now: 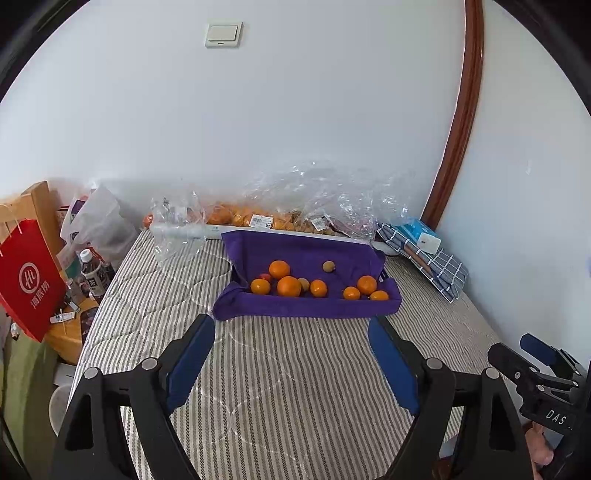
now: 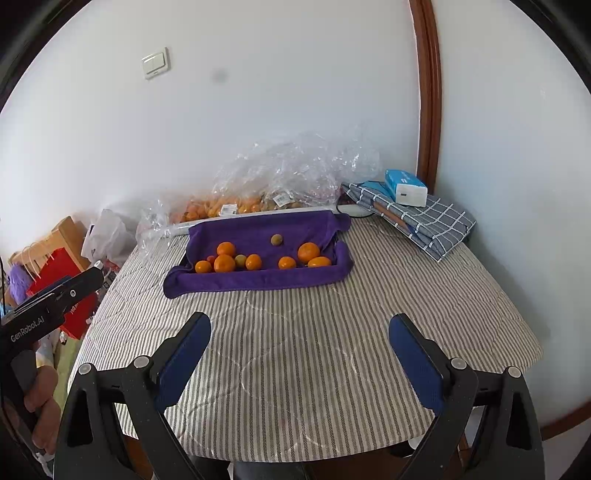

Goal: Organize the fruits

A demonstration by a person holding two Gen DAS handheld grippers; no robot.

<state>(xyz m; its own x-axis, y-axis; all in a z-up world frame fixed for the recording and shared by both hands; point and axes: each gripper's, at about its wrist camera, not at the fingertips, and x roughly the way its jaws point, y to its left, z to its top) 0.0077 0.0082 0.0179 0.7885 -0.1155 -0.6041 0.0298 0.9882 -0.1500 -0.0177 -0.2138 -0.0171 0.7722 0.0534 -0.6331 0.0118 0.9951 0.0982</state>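
1. Eight oranges (image 1: 289, 286), two small greenish-brown fruits (image 1: 328, 266) and one red fruit (image 1: 265, 277), half hidden behind the oranges, lie in a purple towel-lined tray (image 1: 306, 306) at mid-table, toward the wall.
2. More oranges sit in clear bags (image 1: 295, 206) behind the tray against the wall; their number cannot be made out through the crumpled plastic.
3. The left gripper (image 1: 291, 332) and right gripper (image 2: 299, 332) hover near the table's front edge, jaws spread wide, holding nothing, well apart from the tray.
4. A striped cloth (image 2: 295, 350) covers the table; a checked cloth (image 2: 436, 221) with a blue box (image 2: 404, 186) lies in the corner.
5. White walls, a light switch (image 1: 223, 34), a red bag (image 1: 29, 280) at left.
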